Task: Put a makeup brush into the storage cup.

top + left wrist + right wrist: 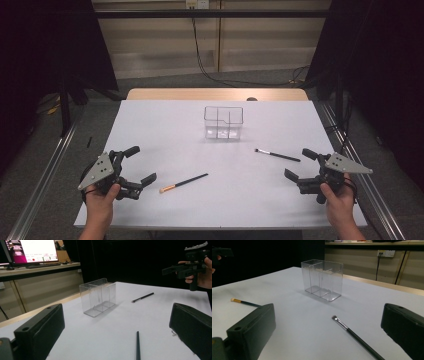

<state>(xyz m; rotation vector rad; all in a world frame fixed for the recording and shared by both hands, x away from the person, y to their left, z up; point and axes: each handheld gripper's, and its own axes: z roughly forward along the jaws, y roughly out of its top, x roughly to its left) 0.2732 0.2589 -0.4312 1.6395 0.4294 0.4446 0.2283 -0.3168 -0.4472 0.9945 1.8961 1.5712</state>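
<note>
Both grippers hover released over the white bench point(150, 210), jaws spread wide with nothing between them. Just ahead of the left gripper point(139, 164) lies a gold-tipped brush point(183, 183); just ahead of the right gripper point(299, 164) lies a silver-tipped brush point(277, 155). Farther ahead, between the two, stands a clear divided box point(223, 122) (empty, open at the top), likely the holder meant for both brushes, each laid within reach of its own hand.
</note>
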